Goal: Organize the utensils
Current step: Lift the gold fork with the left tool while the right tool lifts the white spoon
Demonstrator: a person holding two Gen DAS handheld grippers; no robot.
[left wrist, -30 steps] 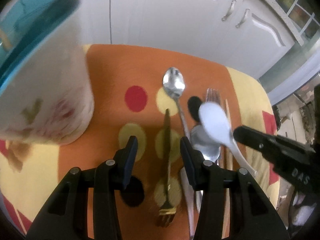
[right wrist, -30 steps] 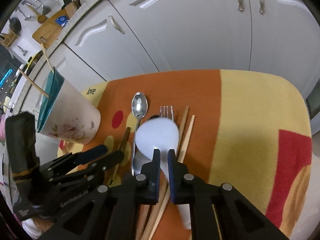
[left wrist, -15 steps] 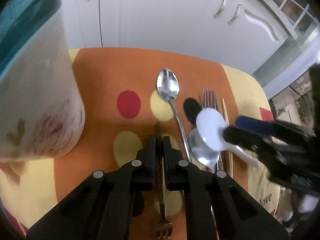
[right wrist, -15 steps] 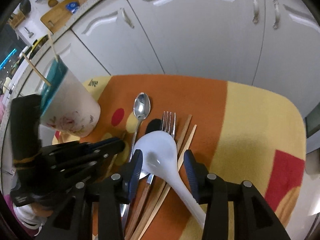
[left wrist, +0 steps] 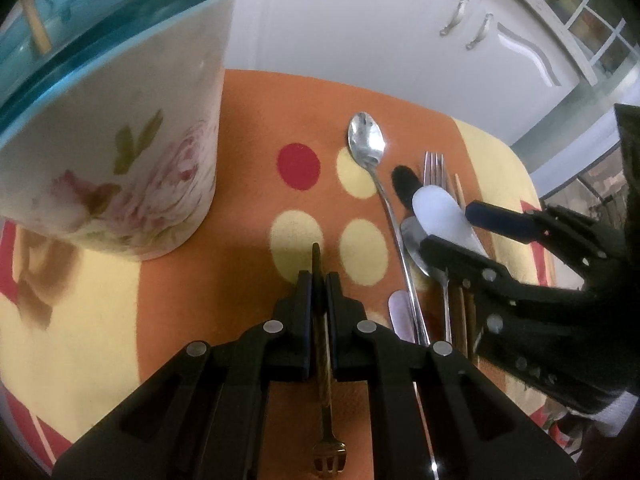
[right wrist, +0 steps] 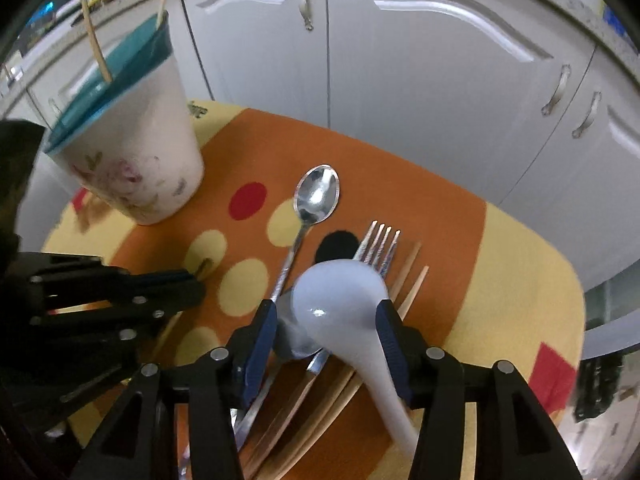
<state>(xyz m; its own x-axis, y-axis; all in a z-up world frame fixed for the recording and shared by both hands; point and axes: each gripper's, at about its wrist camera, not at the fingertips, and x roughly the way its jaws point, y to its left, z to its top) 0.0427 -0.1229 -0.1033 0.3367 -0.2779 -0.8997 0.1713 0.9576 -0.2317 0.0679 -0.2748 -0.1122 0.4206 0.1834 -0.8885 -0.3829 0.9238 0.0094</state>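
Since half a second ago your right gripper [right wrist: 326,322] is standing wider open, and the white ladle spoon [right wrist: 344,308] is lying free between its blue pads, not pinched. Your left gripper [left wrist: 319,280] is still keeping its jaws closed on the thin gold fork [left wrist: 326,396], and the floral cup [left wrist: 116,144] is now filling much more of its view, at about 10 o'clock.

In the left wrist view you are seeing the gold fork along its length: the handle tip is sticking out just past the pads toward 12 o'clock, and the tines are showing near the bottom edge, at 6 o'clock. The right wrist view is showing only that handle tip, poking out of the left gripper [right wrist: 192,276] at about 9 o'clock.

The right wrist view is giving you what the other cannot: two wooden sticks [right wrist: 94,42] are standing inside the cup [right wrist: 128,160], above its teal rim. It is also showing the chopsticks [right wrist: 404,280] plainly, lying under the ladle spoon beside the silver fork [right wrist: 380,242]. The long steel spoon [right wrist: 316,194] is lying at 12 o'clock from the jaws, on the orange mat [right wrist: 420,200].

From the left side the right gripper [left wrist: 460,228] is appearing at 3 o'clock, its fingers on either side of the ladle bowl [left wrist: 440,216], with the steel spoon [left wrist: 366,142] at 1 o'clock.
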